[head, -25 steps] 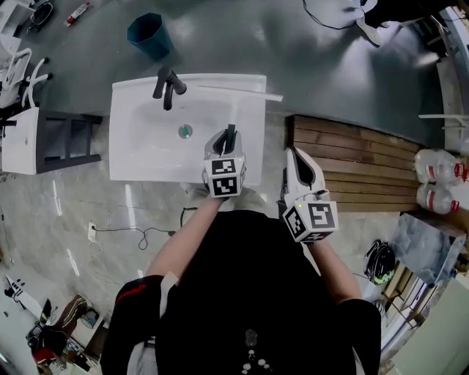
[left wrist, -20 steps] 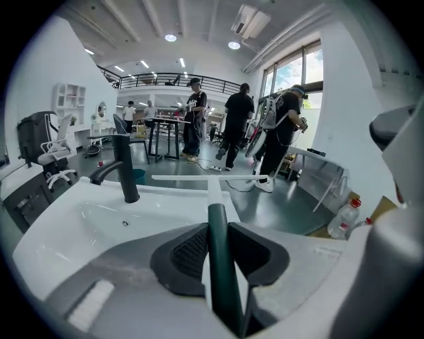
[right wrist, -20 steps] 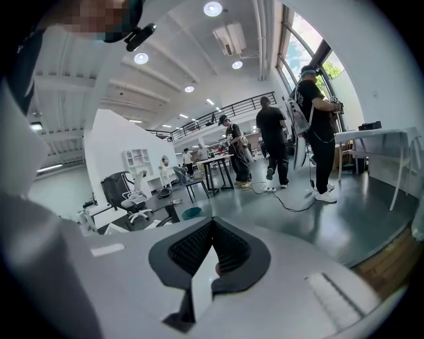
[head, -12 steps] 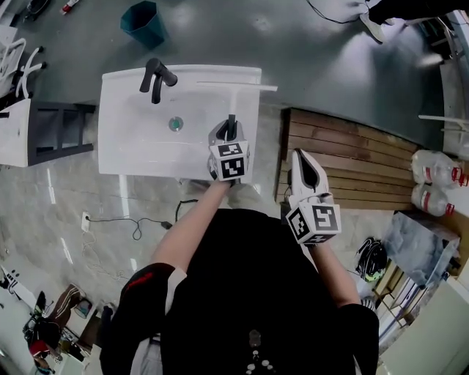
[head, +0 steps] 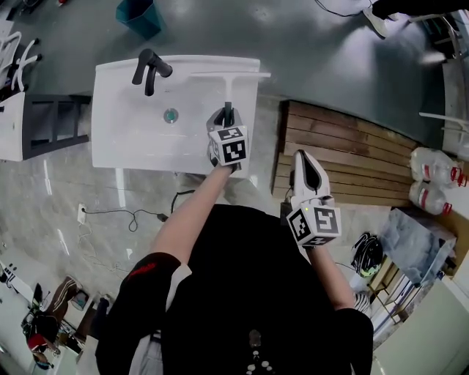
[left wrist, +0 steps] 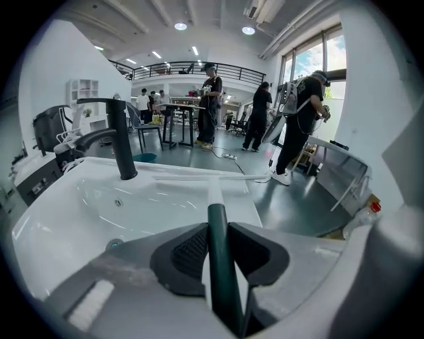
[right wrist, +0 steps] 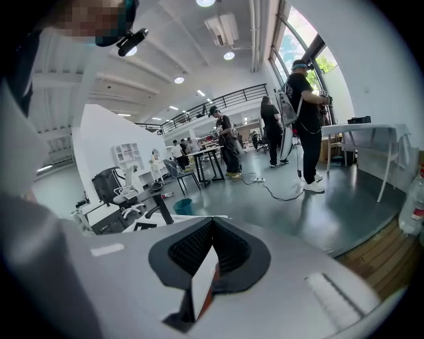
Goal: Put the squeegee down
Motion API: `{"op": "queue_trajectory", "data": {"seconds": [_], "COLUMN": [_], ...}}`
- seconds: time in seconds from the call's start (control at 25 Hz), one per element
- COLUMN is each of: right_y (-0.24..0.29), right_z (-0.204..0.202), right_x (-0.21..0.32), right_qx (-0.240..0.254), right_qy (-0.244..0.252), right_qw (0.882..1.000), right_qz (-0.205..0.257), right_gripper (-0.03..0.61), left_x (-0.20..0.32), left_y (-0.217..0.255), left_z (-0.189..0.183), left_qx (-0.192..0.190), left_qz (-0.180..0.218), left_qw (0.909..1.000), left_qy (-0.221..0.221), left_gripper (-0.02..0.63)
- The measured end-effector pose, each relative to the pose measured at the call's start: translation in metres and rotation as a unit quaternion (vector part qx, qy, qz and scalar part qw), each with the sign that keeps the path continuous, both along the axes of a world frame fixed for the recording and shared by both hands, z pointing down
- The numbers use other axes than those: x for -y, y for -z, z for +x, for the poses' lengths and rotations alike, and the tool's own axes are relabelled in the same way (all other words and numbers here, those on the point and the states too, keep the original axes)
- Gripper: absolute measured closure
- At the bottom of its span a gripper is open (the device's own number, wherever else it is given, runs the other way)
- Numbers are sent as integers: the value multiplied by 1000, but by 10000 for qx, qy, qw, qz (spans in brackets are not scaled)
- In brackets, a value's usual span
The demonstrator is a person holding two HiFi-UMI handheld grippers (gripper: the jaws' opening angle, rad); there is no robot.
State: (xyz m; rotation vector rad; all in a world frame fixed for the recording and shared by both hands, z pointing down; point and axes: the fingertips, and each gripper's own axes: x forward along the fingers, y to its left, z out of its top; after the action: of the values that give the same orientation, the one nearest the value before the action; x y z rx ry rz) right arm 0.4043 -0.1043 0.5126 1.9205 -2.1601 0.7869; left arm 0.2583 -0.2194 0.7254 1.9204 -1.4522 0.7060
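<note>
My left gripper (head: 226, 123) is shut on the dark green handle (left wrist: 222, 265) of the squeegee (head: 229, 88), over the right part of the white sink (head: 124, 146). The squeegee's white shaft runs away from me to its long white blade (left wrist: 199, 177). The blade lies crosswise at the sink's back right rim; I cannot tell if it touches. In the left gripper view both pads press the handle from either side. My right gripper (head: 308, 167) is shut with nothing in it, held over the wooden platform (head: 352, 146) to the right of the sink.
A black faucet (head: 149, 69) stands at the sink's back left, with the drain (head: 171, 115) in the basin. A teal bin (head: 138, 15) is behind the sink, a dark shelf (head: 55, 124) to its left, and water bottles (head: 434, 179) at the far right. People (left wrist: 298, 119) stand further off.
The left gripper has come down with the squeegee, bringing its blade closer to the sink's back rim. The right gripper has sunk a little beside the sink and stays shut.
</note>
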Motion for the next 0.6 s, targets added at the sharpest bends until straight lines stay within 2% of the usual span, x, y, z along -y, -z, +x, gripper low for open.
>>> {"op": "queue_trajectory", "data": {"seconds": [0.4,0.6], "right_y": [0,-2], "right_z": [3,5], "right_x": [0,-1], "right_qx": [0,1], "right_qy": [-24,-49], "right_qw": [10000,10000], "right_qz": [3,-20], "right_gripper": [577,576], "left_x": [6,5], "left_y": [-13,-18], "left_z": [7,8], "left_qx": [172,50], "left_qz": [-80,-123], "left_qw": [9996,9997], "left_qy": [210,184], "left_gripper": [508,506]}}
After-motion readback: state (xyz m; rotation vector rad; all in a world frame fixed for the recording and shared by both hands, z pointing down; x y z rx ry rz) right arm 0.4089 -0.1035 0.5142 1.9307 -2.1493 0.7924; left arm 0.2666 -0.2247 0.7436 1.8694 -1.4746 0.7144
